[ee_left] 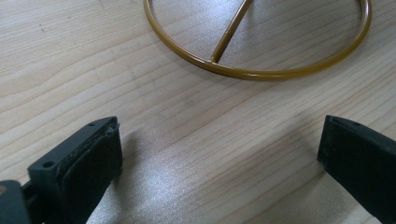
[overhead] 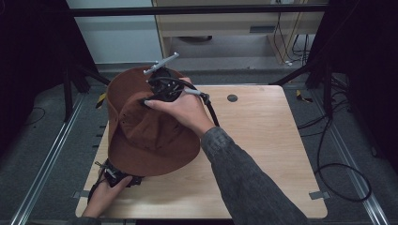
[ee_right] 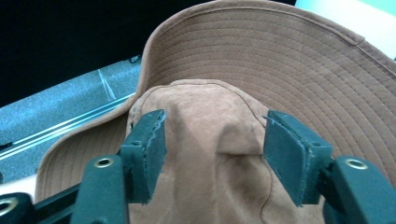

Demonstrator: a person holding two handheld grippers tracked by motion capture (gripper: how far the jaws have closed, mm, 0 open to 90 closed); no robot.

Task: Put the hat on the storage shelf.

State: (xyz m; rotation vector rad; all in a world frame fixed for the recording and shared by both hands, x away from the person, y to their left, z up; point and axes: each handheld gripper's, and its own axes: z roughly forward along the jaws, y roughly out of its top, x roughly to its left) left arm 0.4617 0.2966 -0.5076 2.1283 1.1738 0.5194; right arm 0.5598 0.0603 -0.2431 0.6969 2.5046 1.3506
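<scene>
Brown hat [overhead: 145, 136] sat raised over the left half of the wooden table [overhead: 263, 140], brim tilted up toward the far side, crown facing the person.

Right hand [overhead: 185, 110] reached in from bottom right, forearm in a grey sleeve [overhead: 244, 183] running diagonally across the table, wrist bent so the right gripper [overhead: 162, 89] pointed at the crown top. Fingers wrapped the gripper body, cable [overhead: 211, 110] trailing back along the wrist. In the right gripper view the right gripper's [ee_right: 215, 154] jaws stood partly apart on either side of a pinched ridge of crown fabric [ee_right: 210, 140]; small gaps showed at both pads, so not pressing on it.

Left hand [overhead: 105, 194] came in low at the near left corner, resting near the table edge under the brim, holding the left gripper [overhead: 117, 176] pointed forward under the hat. In the left gripper view the left gripper's [ee_left: 219, 154] jaws were wide, nothing between them, bare wood below. Just ahead lay a gold wire ring [ee_left: 261, 70] with a rod [ee_left: 231, 30] rising from it, flat on the table.
</scene>
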